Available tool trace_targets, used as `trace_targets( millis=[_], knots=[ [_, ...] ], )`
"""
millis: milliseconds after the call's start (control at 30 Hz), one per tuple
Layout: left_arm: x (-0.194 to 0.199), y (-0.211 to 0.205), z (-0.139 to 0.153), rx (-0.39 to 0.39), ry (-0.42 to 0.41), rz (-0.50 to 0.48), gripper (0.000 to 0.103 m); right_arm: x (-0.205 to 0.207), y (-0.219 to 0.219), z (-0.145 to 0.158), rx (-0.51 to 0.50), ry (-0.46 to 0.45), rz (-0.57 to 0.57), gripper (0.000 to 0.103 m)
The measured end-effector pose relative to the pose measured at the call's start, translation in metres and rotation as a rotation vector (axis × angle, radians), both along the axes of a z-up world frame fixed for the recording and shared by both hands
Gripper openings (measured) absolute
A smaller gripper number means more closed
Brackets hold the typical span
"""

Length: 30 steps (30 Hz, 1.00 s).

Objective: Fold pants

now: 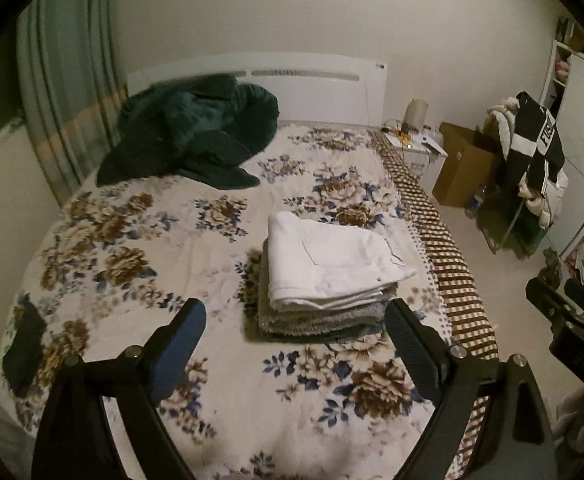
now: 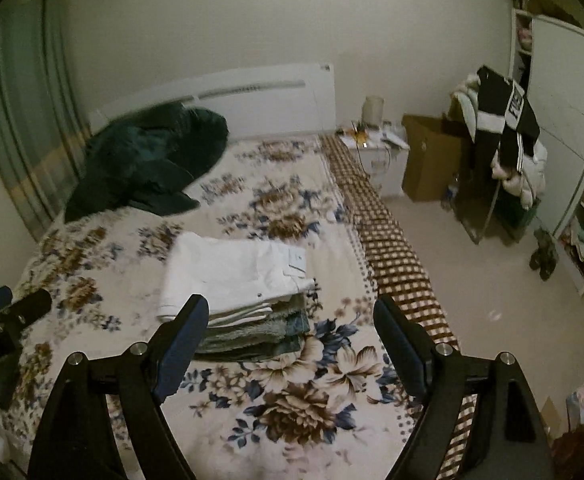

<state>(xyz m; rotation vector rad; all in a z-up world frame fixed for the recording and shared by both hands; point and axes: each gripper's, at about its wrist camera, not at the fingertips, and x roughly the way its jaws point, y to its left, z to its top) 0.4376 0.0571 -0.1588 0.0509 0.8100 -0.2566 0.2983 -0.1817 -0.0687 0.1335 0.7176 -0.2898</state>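
At about ten o'clock in the left wrist view a dark green blanket (image 1: 188,140) lies bunched near the headboard, well apart from the stack. At centre sit the white pants (image 1: 331,268), folded flat on top of a pile of folded clothes (image 1: 319,320) on the flowered bed (image 1: 132,240). The left gripper (image 1: 295,344) hangs above the near side of the pile, fingers wide and empty. In the right wrist view the right gripper (image 2: 288,340) hangs likewise, fingers wide, nothing between them, with the pants (image 2: 232,276) at about eleven o'clock from it.

The fold looks finished. The risk, as I judge it, lies in the stack itself: the white layers overhang the grey ones slightly toward three o'clock, so a finger brushing past could drag the top layer open or tip the pile toward the checkered bed edge (image 1: 459,280).

Room is generous at nine o'clock across the bedspread; at three o'clock the mattress ends close by, with bare floor, a cardboard box (image 1: 463,168) and a clothes-laden rack (image 1: 531,168) beyond.
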Motion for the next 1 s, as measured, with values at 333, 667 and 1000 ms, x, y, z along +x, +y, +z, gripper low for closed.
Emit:
trace_targets(
  millis=[333,667,1000],
  knots=[
    [-0.110,0.012,0.074,0.013,-0.088,0.075,0.091,-0.135,0.027,0.100,0.001,-0.099,0.064,0.089],
    [-0.156,0.023,0.103,0.015,-0.130,0.098,0.103,-0.206,0.054,0.159,-0.032,-0.129,0.085,0.092],
    [-0.172,0.033,0.104,0.017,-0.154,0.085,0.103,-0.216,0.060,0.167,-0.053,-0.117,0.071,0.092]
  ],
)
